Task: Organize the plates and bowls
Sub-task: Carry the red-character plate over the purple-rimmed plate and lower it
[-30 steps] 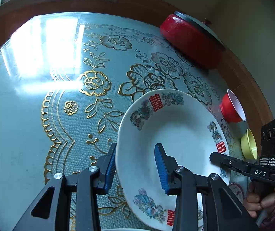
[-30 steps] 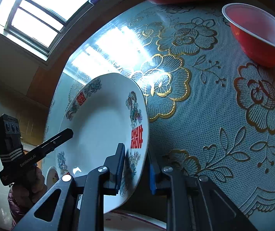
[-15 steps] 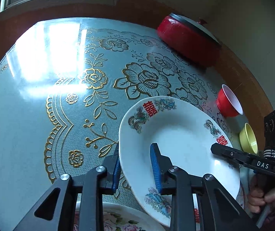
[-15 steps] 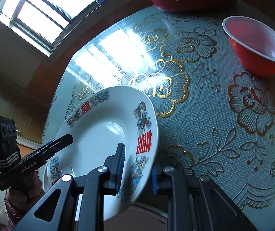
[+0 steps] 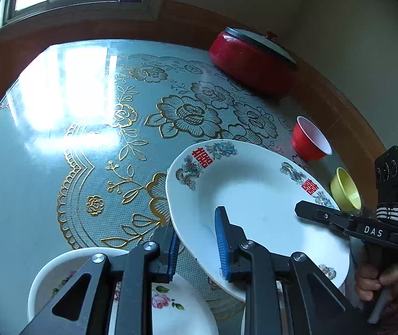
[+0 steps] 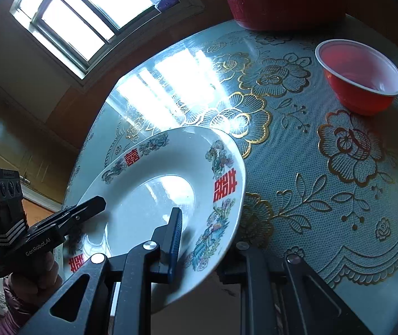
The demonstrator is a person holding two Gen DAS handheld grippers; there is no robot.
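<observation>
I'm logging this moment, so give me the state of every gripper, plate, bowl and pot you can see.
Left gripper: shut on the white plate's rim.
Right gripper: shut on the opposite rim.
White plate: lifted off the table, tilted.
Flowered plate: lying flat below the left gripper.
Red bowl: upright, empty.
Yellow bowl: upright, empty.
Red pot: lid on.

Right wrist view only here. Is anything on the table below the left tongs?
Observer: Yes, a flowered dish sits on the table just beneath the left tongs.
Operator: Do the left tongs have the plate?
Observer: Yes. One pad lies on top of the plate and the other under its rim, shut on it.
Operator: What is that yellow thing at my right edge?
Observer: A small yellow bowl, empty, next to the red bowl.
</observation>
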